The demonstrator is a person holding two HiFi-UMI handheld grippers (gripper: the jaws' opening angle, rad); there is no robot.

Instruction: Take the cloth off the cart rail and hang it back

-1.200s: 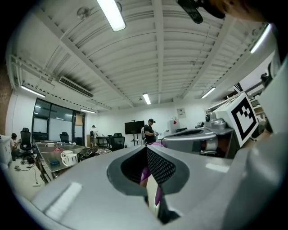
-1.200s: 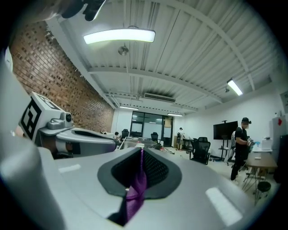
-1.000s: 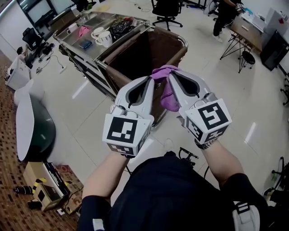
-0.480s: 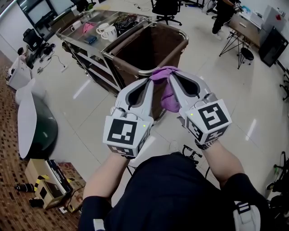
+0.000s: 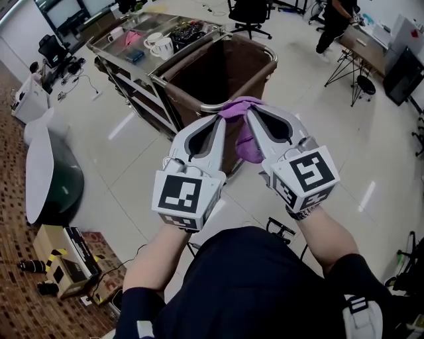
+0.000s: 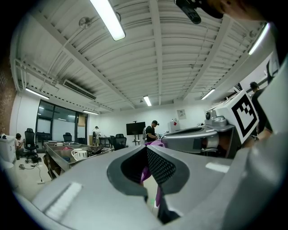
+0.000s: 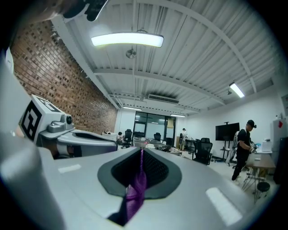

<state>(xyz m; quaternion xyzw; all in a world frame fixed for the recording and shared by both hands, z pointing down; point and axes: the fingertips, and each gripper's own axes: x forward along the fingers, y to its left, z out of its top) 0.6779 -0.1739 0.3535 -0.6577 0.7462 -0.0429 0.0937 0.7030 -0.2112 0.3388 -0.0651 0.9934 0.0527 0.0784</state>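
A purple cloth (image 5: 246, 140) hangs between my two grippers, bunched at their tips and drooping below them. My left gripper (image 5: 222, 119) and right gripper (image 5: 250, 114) are each shut on its upper edge, tips close together. Just beyond them stands the cart (image 5: 248, 63) with its brown bag and metal rail (image 5: 211, 105). The cloth overlaps the near rail in the head view; I cannot tell whether they touch. In the left gripper view the cloth (image 6: 145, 173) shows between the jaws of the left gripper (image 6: 146, 147). The right gripper view shows the cloth (image 7: 135, 194) pinched in the right gripper (image 7: 141, 152).
A steel trolley top (image 5: 116, 41) joined to the cart carries white cups (image 5: 163, 47) and small items. A round white-and-green object (image 5: 50, 179) and boxes (image 5: 66, 265) lie on the floor at left. An office chair (image 5: 248, 13), a person (image 5: 334, 20) and a table (image 5: 368, 46) are at the back.
The cart has slid slightly up and away in the head view. Both grippers keep the same pose and the same hold on the cloth.
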